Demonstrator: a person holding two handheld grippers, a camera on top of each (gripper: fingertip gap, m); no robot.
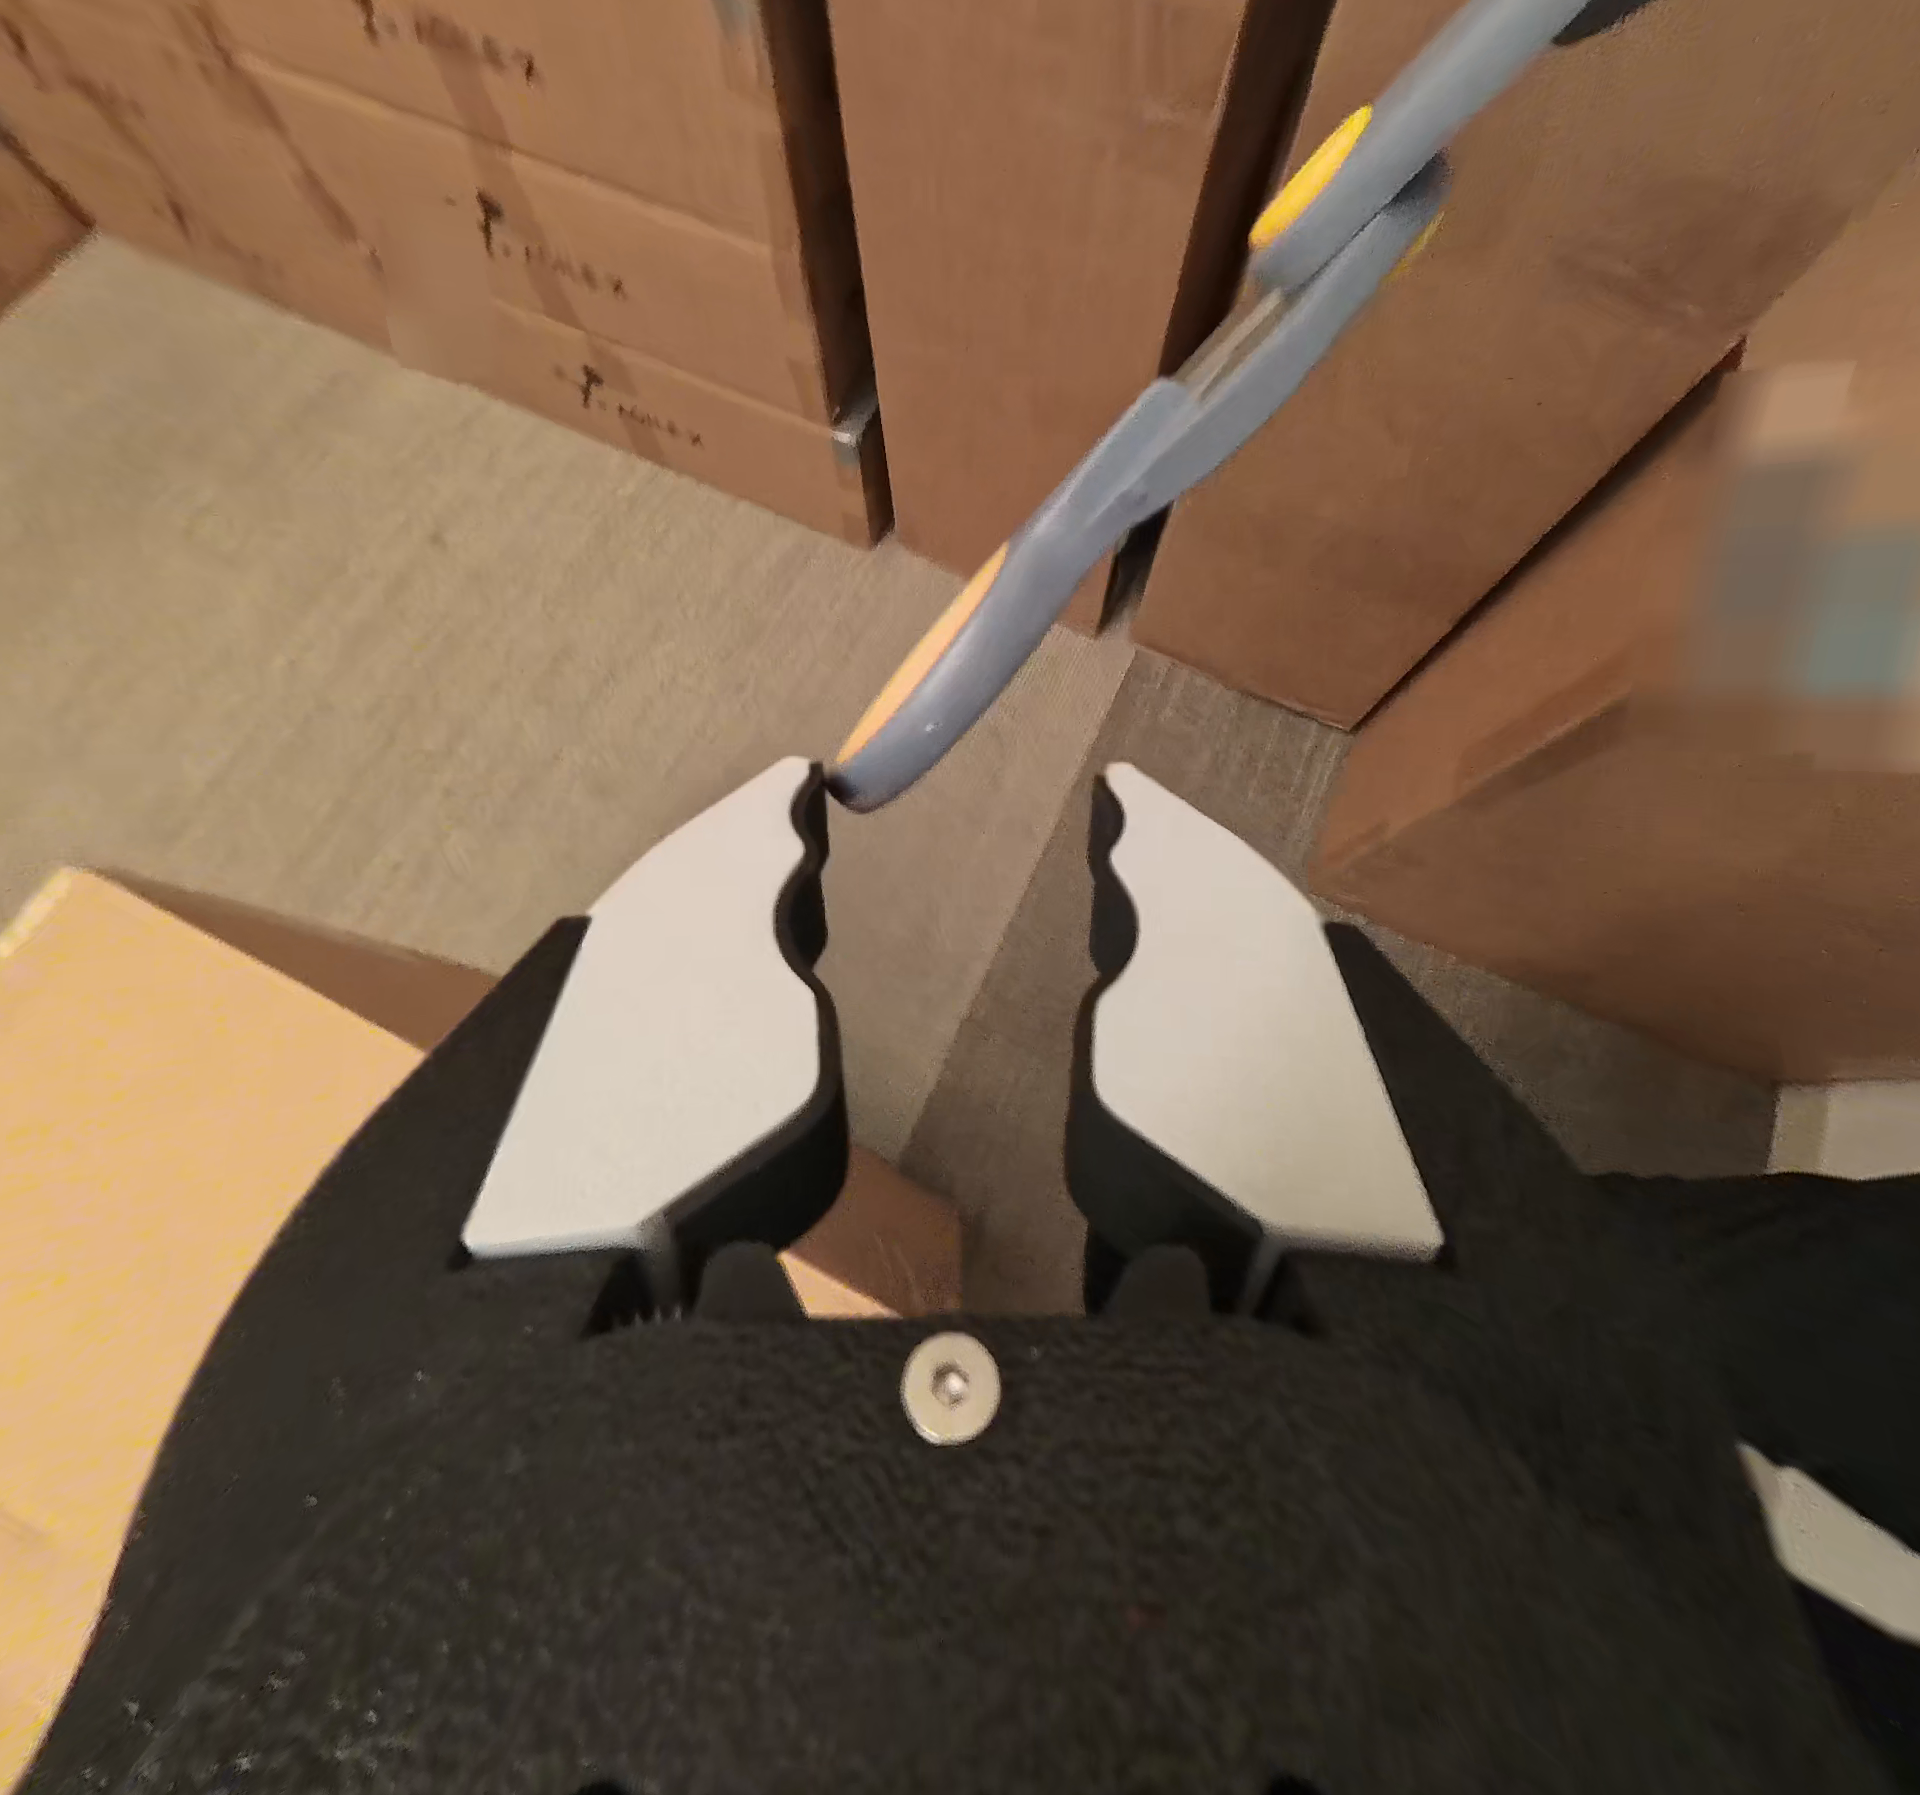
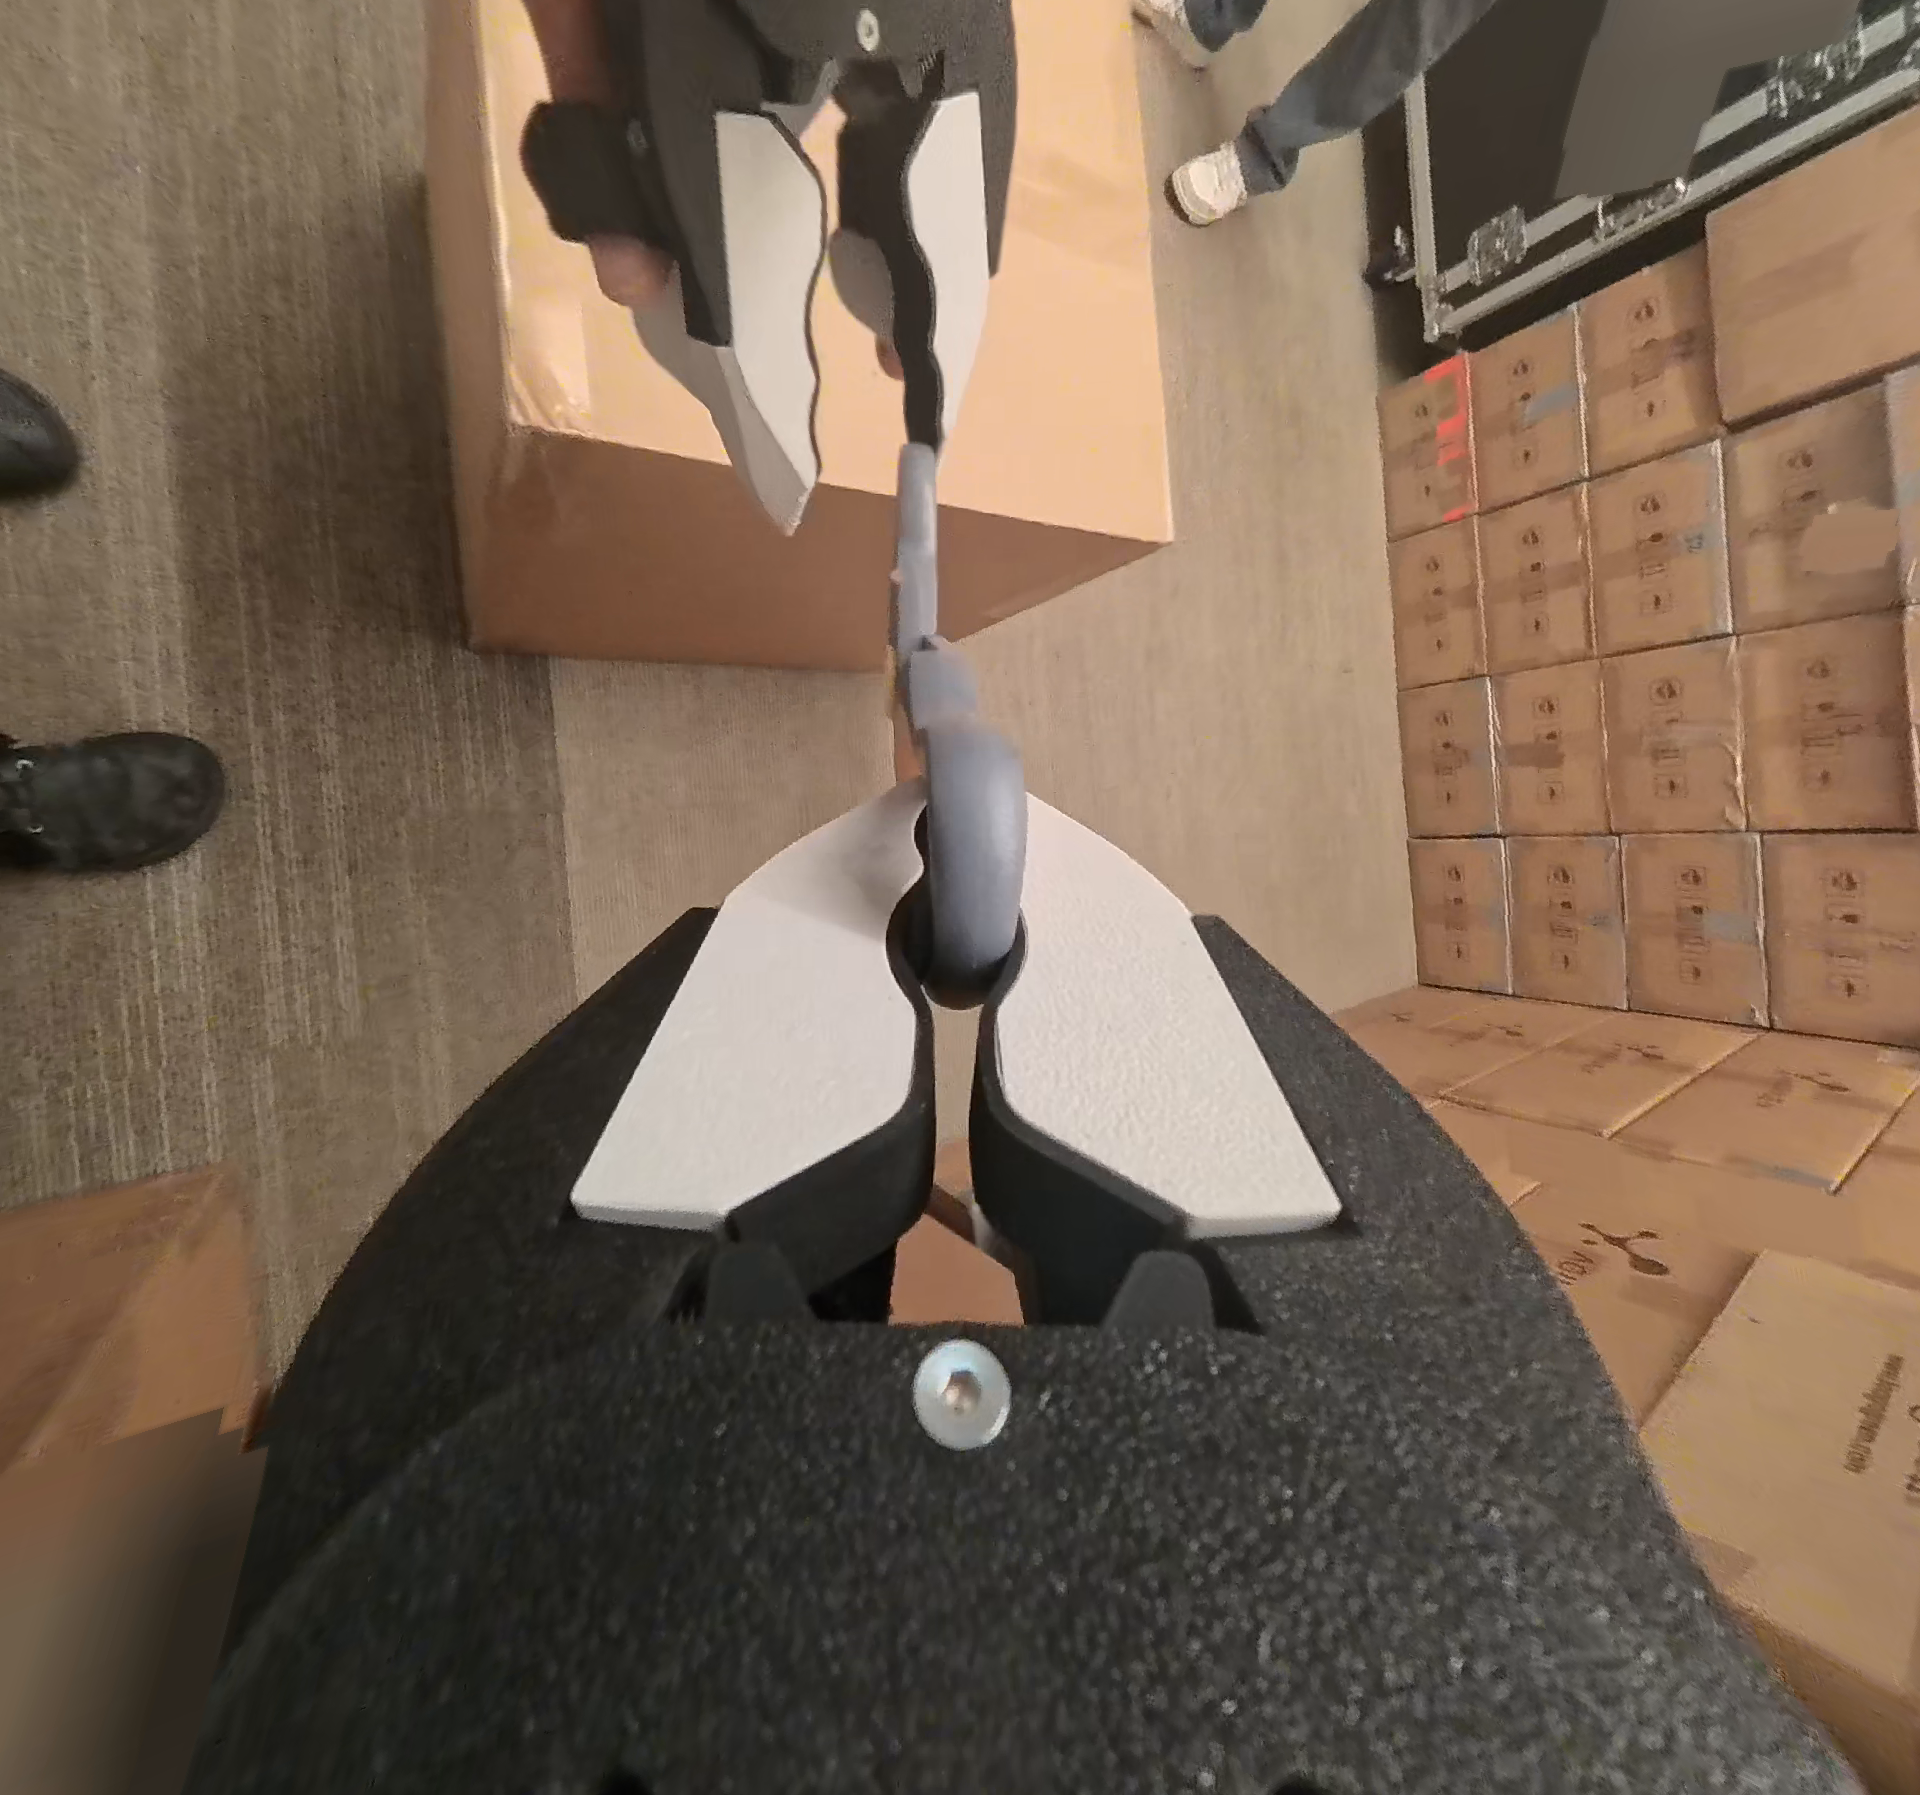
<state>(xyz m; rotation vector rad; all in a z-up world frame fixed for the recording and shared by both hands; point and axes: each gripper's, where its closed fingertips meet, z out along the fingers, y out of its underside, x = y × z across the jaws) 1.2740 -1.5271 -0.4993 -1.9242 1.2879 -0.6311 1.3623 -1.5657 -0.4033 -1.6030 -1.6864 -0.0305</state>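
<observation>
A grey tool with yellow inserts [image 1: 1049, 592], seemingly scissors, is gripped by one handle loop in the right tongs [image 2: 961, 898], which are closed narrowly around it. Its other end is touched by one fingertip of the left tongs [image 1: 956, 789], which are spread wide. Dark printed marks are carried by stacked cardboard cartons [image 2: 1662, 685] on the carpet [image 1: 364, 582].

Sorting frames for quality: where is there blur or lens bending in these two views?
Left wrist view: stacked boxes and scissors smeared by motion, left gripper sharp. Right wrist view: right gripper crisp, scissors' handle slightly soft, carton wall bowed by the wide lens.
</observation>
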